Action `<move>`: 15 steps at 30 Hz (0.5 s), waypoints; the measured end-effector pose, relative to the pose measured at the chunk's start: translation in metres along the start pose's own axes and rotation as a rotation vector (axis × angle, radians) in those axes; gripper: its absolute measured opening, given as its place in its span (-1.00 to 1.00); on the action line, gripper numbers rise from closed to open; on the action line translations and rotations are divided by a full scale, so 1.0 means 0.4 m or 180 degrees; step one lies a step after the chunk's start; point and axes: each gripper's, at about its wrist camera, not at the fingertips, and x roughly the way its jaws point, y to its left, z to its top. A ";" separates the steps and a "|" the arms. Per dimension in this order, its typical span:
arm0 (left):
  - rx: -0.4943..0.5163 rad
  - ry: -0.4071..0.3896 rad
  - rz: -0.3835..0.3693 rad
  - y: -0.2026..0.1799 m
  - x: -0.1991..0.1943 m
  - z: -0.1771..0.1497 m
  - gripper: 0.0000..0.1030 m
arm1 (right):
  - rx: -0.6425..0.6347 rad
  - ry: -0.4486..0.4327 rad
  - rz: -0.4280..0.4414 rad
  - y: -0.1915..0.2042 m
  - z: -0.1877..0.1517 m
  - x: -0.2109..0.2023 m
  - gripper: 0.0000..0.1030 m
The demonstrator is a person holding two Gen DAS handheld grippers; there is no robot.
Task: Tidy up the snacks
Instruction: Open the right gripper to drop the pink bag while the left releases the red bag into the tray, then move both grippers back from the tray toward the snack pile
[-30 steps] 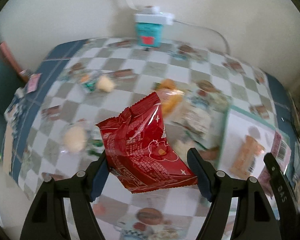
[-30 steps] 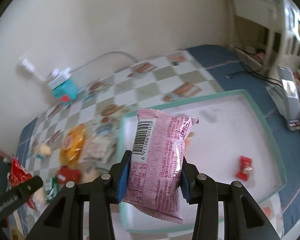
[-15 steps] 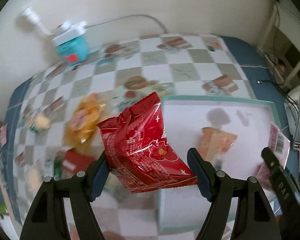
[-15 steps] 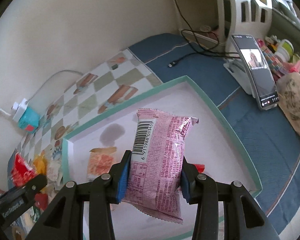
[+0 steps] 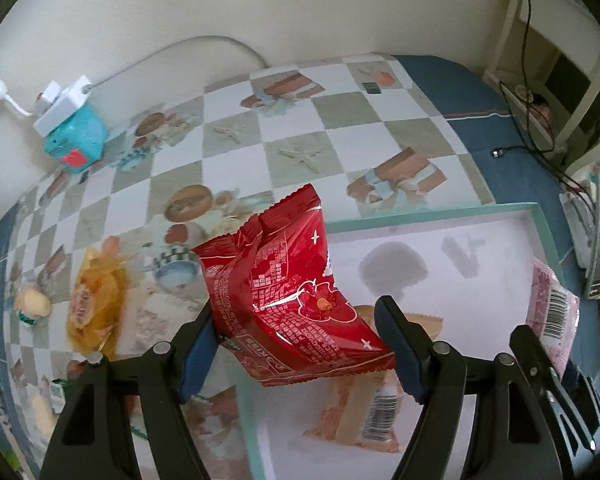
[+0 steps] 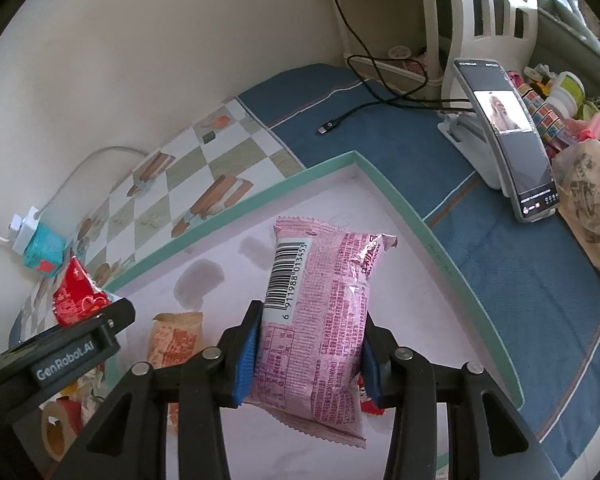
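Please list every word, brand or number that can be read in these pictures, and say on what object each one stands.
"GenRobot.AI": on the black body of the left gripper, seen from the right wrist.
"6 911988 013453": under and beside the barcode on the pink packet in the right gripper.
Red packet in the left gripper: printing upside down and blurred, not readable.
Orange packet in the tray: barcode digits too small.
Phone screen: text too small.

Two grippers, left (image 5: pixel 296 344) and right (image 6: pixel 308 344), each with one packet: one red (image 5: pixel 288 300), one pink (image 6: pixel 320 320). One tray (image 6: pixel 400 208) holds one orange packet (image 5: pixel 364 412) and one small red one (image 6: pixel 370 404). Outside it: one yellow packet (image 5: pixel 94 304), one phone (image 6: pixel 508 140), one teal box (image 5: pixel 76 144).
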 end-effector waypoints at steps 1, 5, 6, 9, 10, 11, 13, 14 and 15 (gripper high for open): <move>-0.0007 0.0000 -0.0038 -0.001 -0.001 0.000 0.51 | 0.0008 -0.0011 -0.0015 -0.001 0.001 0.000 -0.11; -0.0077 -0.0012 -0.0060 0.012 -0.008 -0.008 0.64 | -0.0026 -0.0044 -0.0039 0.002 0.002 -0.005 0.05; -0.0123 -0.0036 -0.0081 0.022 -0.014 -0.011 0.68 | -0.0031 -0.0066 -0.0041 0.004 0.002 -0.008 0.19; -0.0236 -0.0083 -0.0097 0.049 -0.035 -0.017 0.68 | -0.0050 -0.0131 -0.0089 0.009 0.002 -0.018 0.71; -0.0300 -0.0120 -0.0093 0.062 -0.045 -0.021 0.68 | -0.0074 -0.0130 -0.0092 0.012 0.003 -0.020 0.74; -0.0381 -0.0162 -0.0078 0.079 -0.055 -0.026 0.70 | -0.0084 -0.0124 -0.0094 0.014 0.004 -0.020 0.77; -0.0550 -0.0215 -0.0012 0.114 -0.070 -0.044 0.96 | -0.0100 -0.0105 -0.0092 0.020 0.004 -0.020 0.87; -0.0621 -0.0239 0.0009 0.129 -0.075 -0.052 0.97 | -0.0102 -0.0095 -0.0087 0.020 0.003 -0.020 0.95; -0.0699 -0.0264 0.0028 0.146 -0.081 -0.061 0.97 | -0.0099 -0.0081 -0.0074 0.023 0.003 -0.022 0.98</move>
